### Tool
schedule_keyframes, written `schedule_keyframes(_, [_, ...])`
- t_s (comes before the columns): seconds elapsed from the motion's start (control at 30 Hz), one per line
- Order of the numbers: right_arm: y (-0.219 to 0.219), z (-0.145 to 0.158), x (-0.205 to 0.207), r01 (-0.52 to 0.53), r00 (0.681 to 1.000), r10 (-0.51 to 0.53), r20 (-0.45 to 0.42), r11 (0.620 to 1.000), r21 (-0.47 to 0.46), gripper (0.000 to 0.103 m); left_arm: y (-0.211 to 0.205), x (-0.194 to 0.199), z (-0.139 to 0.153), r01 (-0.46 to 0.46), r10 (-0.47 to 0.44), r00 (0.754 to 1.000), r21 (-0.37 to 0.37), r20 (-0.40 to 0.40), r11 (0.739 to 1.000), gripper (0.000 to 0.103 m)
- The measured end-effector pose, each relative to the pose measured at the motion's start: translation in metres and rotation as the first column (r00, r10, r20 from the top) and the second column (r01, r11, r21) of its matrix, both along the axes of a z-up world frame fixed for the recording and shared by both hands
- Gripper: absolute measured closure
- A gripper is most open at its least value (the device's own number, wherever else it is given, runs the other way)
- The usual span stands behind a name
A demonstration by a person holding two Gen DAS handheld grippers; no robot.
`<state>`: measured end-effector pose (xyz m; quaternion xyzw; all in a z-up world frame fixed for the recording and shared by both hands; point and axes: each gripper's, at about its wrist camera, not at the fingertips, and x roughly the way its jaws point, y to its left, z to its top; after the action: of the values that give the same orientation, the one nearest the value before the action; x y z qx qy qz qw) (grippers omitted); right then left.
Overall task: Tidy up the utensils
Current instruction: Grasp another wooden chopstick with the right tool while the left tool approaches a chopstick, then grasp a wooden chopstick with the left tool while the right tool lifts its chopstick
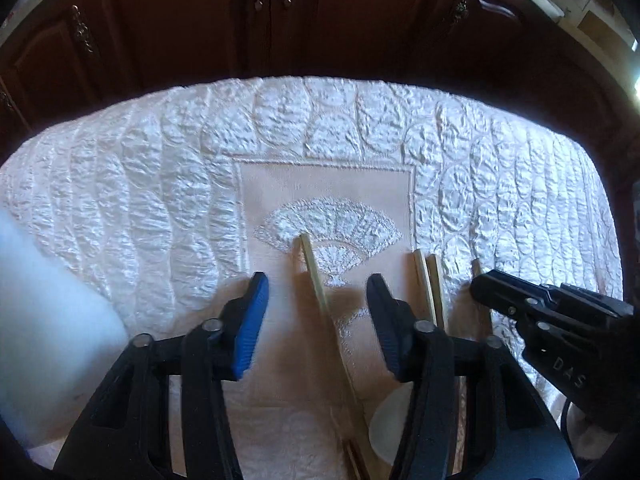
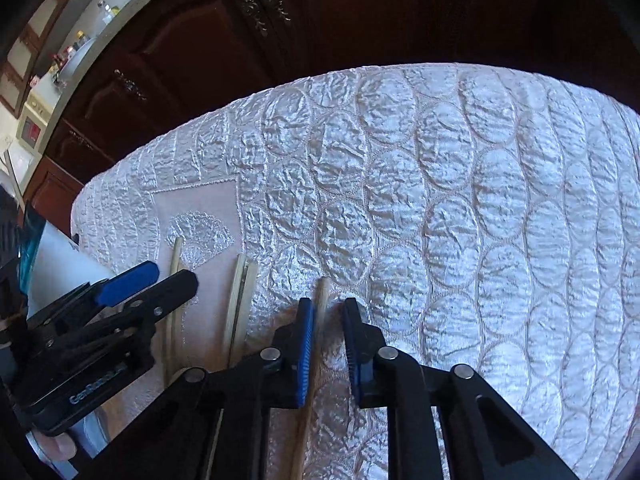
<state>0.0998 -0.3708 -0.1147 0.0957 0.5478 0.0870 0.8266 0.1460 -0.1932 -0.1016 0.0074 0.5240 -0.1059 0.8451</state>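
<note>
Left wrist view: the left gripper, black with blue ribbed pads, points down at a white quilted tablecloth with a smooth beige panel bearing an embroidered fan motif. Its jaws stand apart, released, straddling a single pale wooden chopstick that lies near-to-far on the panel; neither pad touches it. Just right of the right-hand finger lies a pair of pale chopsticks, side by side at the panel's right edge. Further right, the right gripper comes in from the side, over another chopstick tip. A rounded white object sits near the bottom, partly hidden; cannot tell what it is. Right wrist view: the right gripper has its jaws drawn nearly together around a fourth pale chopstick on the quilting; it is clenched, though pad contact is not clearly visible. Dark wooden cabinet doors stand beyond the table's far edge.
</note>
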Motion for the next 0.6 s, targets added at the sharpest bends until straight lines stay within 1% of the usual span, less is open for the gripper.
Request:
schedule_keyframes(0.03, [0.003,-0.001,0.003,-0.005,1.000,0.005,0.001,1.000,-0.009,0.096,-0.002,0.000,-0.002,0.004,-0.004,1.000,0.006,-0.001,1.000,0.064])
schedule_keyframes(0.07, [0.005,-0.002,0.005,-0.010,1.000,0.010,0.003,1.000,-0.010,0.096,-0.004,0.000,-0.003,0.010,-0.010,1.000,0.009,0.006,1.000,0.070])
schedule_keyframes(0.1, [0.005,-0.002,0.003,-0.010,1.000,0.010,0.005,1.000,-0.004,0.096,-0.007,0.000,-0.004,0.017,-0.018,1.000,0.010,0.010,1.000,0.083])
schedule_keyframes(0.13, [0.004,-0.001,0.001,-0.009,1.000,0.009,0.006,1.000,0.002,0.097,-0.008,0.000,-0.005,0.028,-0.028,1.000,0.009,0.008,1.000,0.091])
schedule_keyframes(0.17, [0.004,0.001,-0.001,-0.008,1.000,0.008,0.008,1.000,0.008,0.097,-0.007,-0.001,-0.004,0.032,-0.032,0.999,-0.003,0.004,0.999,0.094])
schedule_keyframes(0.27, [0.000,0.013,-0.011,-0.004,0.999,0.002,0.033,0.999,0.048,0.098,-0.005,-0.010,0.006,0.056,-0.055,0.998,-0.094,0.007,0.994,0.094])
schedule_keyframes(0.37, [-0.001,0.035,-0.030,-0.011,0.996,0.005,0.084,0.997,0.074,0.098,0.008,-0.027,0.029,0.072,-0.065,0.997,-0.172,0.043,0.982,0.095])
schedule_keyframes(0.5, [-0.006,0.067,-0.053,-0.017,0.988,0.001,0.155,0.995,0.099,0.098,0.027,-0.049,0.066,0.092,-0.068,0.992,-0.234,0.108,0.968,0.095])
schedule_keyframes(0.6, [-0.006,0.094,-0.072,-0.026,0.976,0.002,0.217,0.994,0.108,0.098,0.038,-0.065,0.091,0.117,-0.080,0.984,-0.238,0.157,0.964,0.095])
